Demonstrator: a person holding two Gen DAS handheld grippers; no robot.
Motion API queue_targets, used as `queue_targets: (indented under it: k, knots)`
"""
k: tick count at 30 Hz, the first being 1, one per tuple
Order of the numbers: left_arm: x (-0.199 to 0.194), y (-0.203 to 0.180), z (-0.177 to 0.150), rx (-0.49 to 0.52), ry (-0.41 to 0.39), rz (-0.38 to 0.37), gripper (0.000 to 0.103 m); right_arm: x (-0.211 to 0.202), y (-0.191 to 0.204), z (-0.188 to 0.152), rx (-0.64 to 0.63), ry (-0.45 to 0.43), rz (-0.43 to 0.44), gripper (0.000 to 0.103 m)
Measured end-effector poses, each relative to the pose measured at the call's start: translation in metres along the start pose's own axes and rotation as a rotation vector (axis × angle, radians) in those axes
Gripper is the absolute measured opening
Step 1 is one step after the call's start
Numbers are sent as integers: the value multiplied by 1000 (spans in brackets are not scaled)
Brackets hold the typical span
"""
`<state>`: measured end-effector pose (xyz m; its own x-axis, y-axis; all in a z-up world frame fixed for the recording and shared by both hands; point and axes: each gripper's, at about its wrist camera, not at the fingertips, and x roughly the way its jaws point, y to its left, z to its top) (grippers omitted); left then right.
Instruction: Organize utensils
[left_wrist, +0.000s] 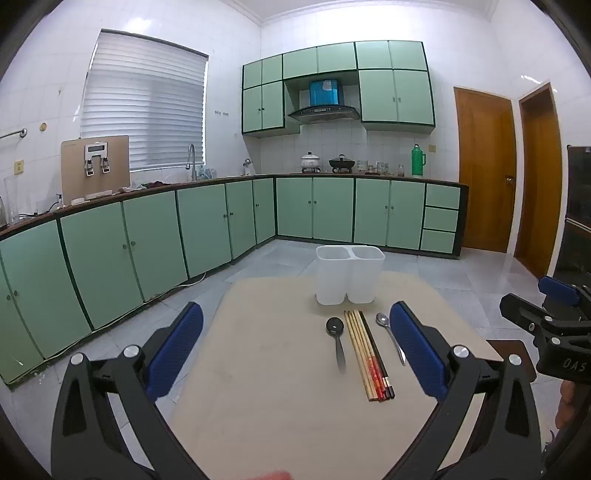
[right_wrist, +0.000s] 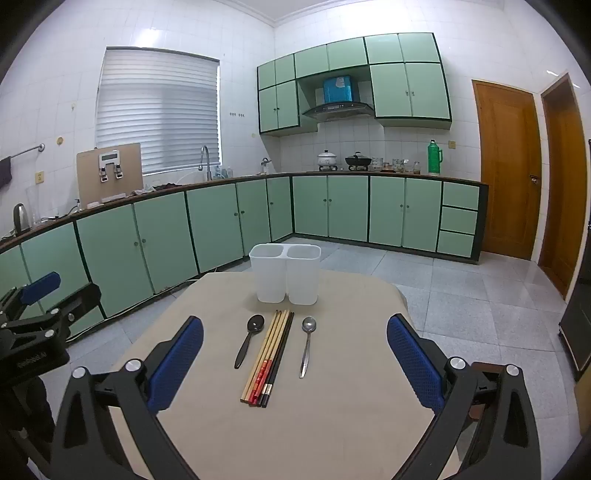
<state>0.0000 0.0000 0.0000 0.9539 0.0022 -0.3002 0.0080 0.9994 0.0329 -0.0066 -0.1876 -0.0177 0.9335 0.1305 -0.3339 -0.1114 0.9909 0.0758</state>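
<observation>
Chopsticks (right_wrist: 269, 360) lie bundled ahead of right gripper (right_wrist: 295, 360), between its wide-spread fingers, w/ black spoon (right_wrist: 250, 343) left and metal spoon (right_wrist: 307, 345) right, prob. pre-sorted for the two-bin caddy (right_wrist: 285, 273) beyond (both bins look empty). Left gripper (left_wrist: 295, 349) also gapes wide, holding nothing.

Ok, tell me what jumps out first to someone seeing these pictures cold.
First the row of utensils in the middle of the beige table: a black spoon, a bundle of chopsticks and a metal spoon, side by side. Just behind them stands a white two-compartment holder, with nothing visible in it. Both the left gripper and right gripper hang open above the table, holding nothing.
</observation>
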Motion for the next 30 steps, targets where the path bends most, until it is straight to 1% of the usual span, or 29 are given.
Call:
queue_targets:
  k: [12, 19, 22, 30]
  knots:
    - [-2, 1, 2, 1, -5, 4, 98, 0, 0, 0, -6, -4, -3, 97]
    - [-5, 9, 5, -1, -9, 5, 98, 0, 0, 1, -3, -4, -3, 97]
    - [-6, 2, 7, 8, -10, 9, 98, 0, 0, 1, -5, -4, -2, 97]
    - [-6, 7, 12, 10, -8, 9, 98, 3, 2, 0, -5, -2, -1, 97]
